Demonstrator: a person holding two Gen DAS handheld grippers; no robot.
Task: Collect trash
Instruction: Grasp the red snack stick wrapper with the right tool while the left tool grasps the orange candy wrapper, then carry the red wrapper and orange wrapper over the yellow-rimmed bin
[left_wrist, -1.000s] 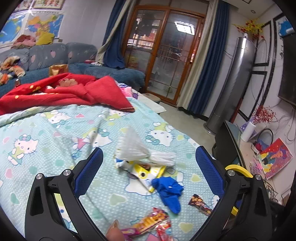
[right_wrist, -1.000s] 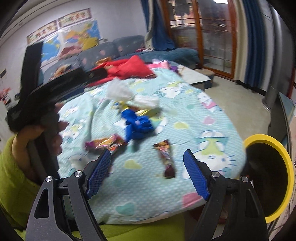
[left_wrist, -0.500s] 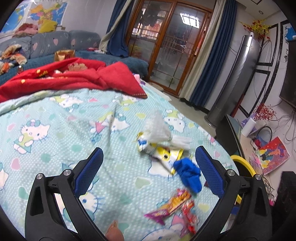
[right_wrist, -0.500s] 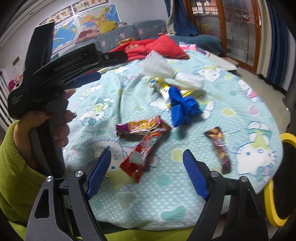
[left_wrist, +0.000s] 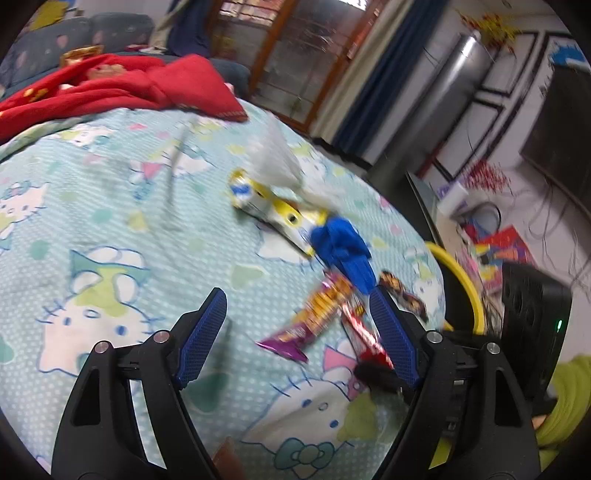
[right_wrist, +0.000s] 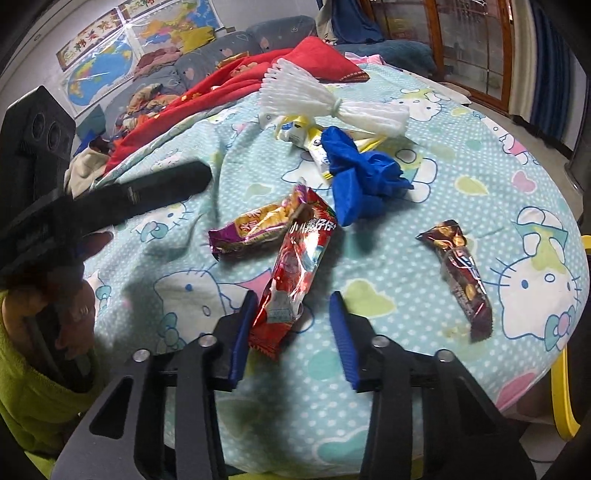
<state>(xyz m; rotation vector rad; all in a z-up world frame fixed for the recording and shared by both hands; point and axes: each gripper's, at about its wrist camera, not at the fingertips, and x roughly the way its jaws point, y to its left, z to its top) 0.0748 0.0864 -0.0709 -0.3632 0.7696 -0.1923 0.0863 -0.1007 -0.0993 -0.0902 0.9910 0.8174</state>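
you've brought both grippers down and in over the trash on the cartoon-cat sheet (right_wrist: 406, 325), so the wrappers that sat far off a second ago now fill the near part of each view. your right gripper (right_wrist: 293, 334) has just been closing its fingers, from a wide spread to a narrow gap, and the lower end of the red wrapper (right_wrist: 295, 273) now lies in that gap. that reads as the start of the first pick (nothing has been lifted off the sheet yet, as far as the views show).

the red wrapper runs lengthwise away from you, its crimped near end close against the left finger (right_wrist: 242, 339), while the right finger (right_wrist: 341, 339) stands a little clear of it. so the fingers are around the wrapper but not clamped; i would judge they need to close further before you lift.

your left gripper (left_wrist: 297, 332) has also just been closing a little, yet its fingers are widely spread and hold nothing. the purple-and-yellow wrapper (left_wrist: 314, 314) lies ahead between them, untouched, in a blurred view.

the blue glove (right_wrist: 364, 177), the white foam net (right_wrist: 325, 103) and the yellow-and-white packet (right_wrist: 299, 133) lie in a cluster further out, and the brown wrapper (right_wrist: 458, 273) lies well apart to the right, near the yellow-rimmed bin (left_wrist: 465, 280) just past the sheet's edge.
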